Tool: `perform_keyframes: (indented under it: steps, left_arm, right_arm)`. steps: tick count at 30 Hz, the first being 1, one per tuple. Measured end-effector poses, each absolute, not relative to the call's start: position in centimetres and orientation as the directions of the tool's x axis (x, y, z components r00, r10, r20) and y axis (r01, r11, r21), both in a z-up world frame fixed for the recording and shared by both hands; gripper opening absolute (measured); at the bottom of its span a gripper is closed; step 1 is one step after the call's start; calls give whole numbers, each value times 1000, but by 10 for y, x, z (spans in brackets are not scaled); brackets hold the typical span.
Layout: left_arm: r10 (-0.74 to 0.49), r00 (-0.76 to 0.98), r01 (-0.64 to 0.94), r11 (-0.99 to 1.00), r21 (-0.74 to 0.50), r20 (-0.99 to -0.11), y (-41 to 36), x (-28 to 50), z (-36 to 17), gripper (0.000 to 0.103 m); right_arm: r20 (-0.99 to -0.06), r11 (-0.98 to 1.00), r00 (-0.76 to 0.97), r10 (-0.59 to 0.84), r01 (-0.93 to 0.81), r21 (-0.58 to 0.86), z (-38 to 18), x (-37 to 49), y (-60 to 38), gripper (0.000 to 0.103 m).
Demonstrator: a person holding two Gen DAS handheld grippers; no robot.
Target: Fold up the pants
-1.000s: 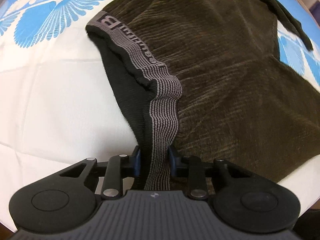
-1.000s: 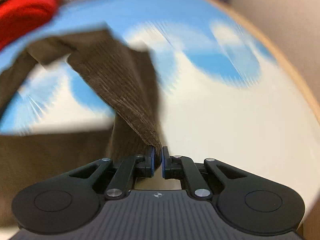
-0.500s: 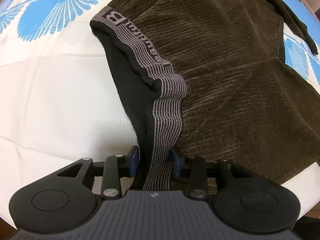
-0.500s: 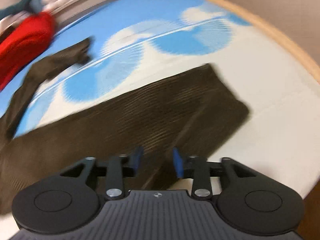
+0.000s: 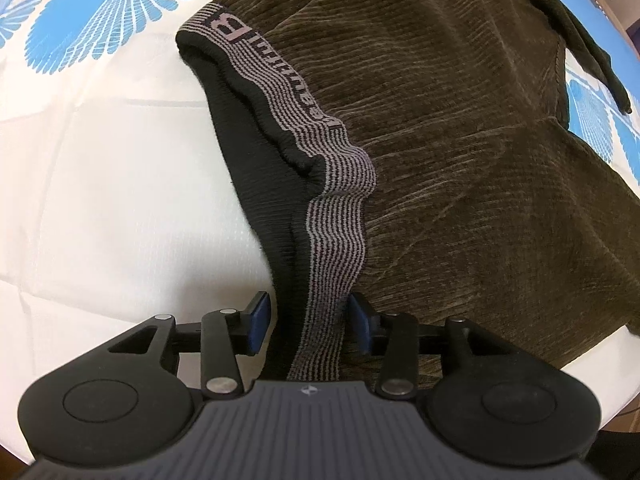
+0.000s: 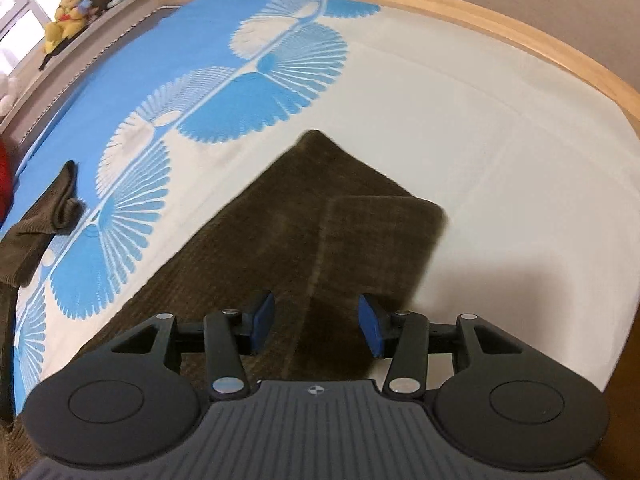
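So the dark brown ribbed corduroy pants (image 5: 460, 128) are spread out on the white bedsheet with the blue fan print (image 6: 256, 92), pretty flat overall. The left gripper (image 5: 308, 316) sits right at the grey-and-black striped elastic waistband (image 5: 336, 216), fingers spread with the band running between them. The right blue pad (image 5: 358, 320) looks like it's touching the fabric, the left one sits clear, so I'd say nothing's actually pinched. My guess is it's parked there because the waistband makes a good anchor corner for a fold.

The right gripper (image 6: 316, 328) hovers over the leg end (image 6: 360, 220), fingers wide apart and holding nothing. That end is doubled over on itself, with one flap lying across the other near the wooden bed edge (image 6: 520, 40). A twisted bit of the other leg (image 6: 60, 200) sticks out to the left, and I reckon that wants tidying before any fold.
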State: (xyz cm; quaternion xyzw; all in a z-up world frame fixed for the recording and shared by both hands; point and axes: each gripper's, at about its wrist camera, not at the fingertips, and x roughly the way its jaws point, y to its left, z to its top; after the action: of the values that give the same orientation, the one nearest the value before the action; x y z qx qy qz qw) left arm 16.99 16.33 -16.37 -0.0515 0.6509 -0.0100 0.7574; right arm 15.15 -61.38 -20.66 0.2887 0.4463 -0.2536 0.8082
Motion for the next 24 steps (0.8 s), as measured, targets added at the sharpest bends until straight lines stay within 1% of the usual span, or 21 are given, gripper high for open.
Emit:
perform_keyframes:
  steps: [3, 5, 6, 7, 8, 9, 11, 14, 16, 17, 20, 21, 22, 24]
  left_arm:
    - [-77, 152, -46, 995, -85, -985, 162, 169, -164, 48]
    - [-79, 154, -43, 995, -86, -985, 161, 169, -165, 48]
    - [-83, 154, -47, 995, -91, -985, 162, 169, -166, 48]
    - [-88, 154, -54, 994, -97, -984, 163, 169, -167, 47]
    - [-95, 156, -60, 993, -105, -983, 164, 169, -167, 42]
    - [-93, 166, -55, 993, -103, -982, 163, 168, -166, 40]
    - [-78, 187, -22, 996, -84, -979, 158, 165, -161, 30]
    - [-86, 233, 44, 996, -78, -969, 154, 156, -146, 24]
    - [-116, 262, 49, 993, -107, -958, 159, 149, -133, 22]
    - [-123, 277, 45, 992, -115, -953, 162, 147, -127, 21]
    - [-75, 302, 35, 997, -68, -950, 175, 132, -114, 20]
    - [-65, 289, 33, 998, -58, -955, 178, 130, -115, 20]
    - [-55, 268, 37, 998, -46, -962, 180, 126, -118, 21]
    - [-41, 230, 55, 998, -29, -972, 179, 122, -124, 21]
  right_arm:
    - [-904, 743, 375, -207, 661, 104, -215, 159, -604, 54]
    - [-911, 765, 338, -238, 643, 39, -220, 163, -600, 50]
    - [-910, 773, 330, -253, 634, 15, -219, 162, -598, 42]
    - [-907, 775, 321, -271, 632, -8, -218, 162, -597, 26]
    - [-905, 771, 325, -276, 637, -7, -215, 159, -599, 16]
    - [-899, 754, 348, -267, 657, 31, -209, 156, -603, 7]
    - [-863, 703, 414, -290, 704, 101, -191, 145, -614, 7]
    - [-772, 647, 536, -341, 730, 220, -159, 119, -629, 6]
    - [-754, 620, 557, -348, 740, 261, -153, 104, -637, 6]
    - [-761, 611, 554, -338, 744, 270, -155, 98, -641, 6]
    - [-818, 605, 518, -251, 744, 285, -173, 85, -649, 6]
    - [-851, 616, 486, -201, 738, 276, -184, 83, -650, 6]
    - [-873, 621, 449, -188, 743, 249, -190, 79, -651, 6]
    - [-891, 602, 426, -157, 756, 256, -199, 71, -655, 6]
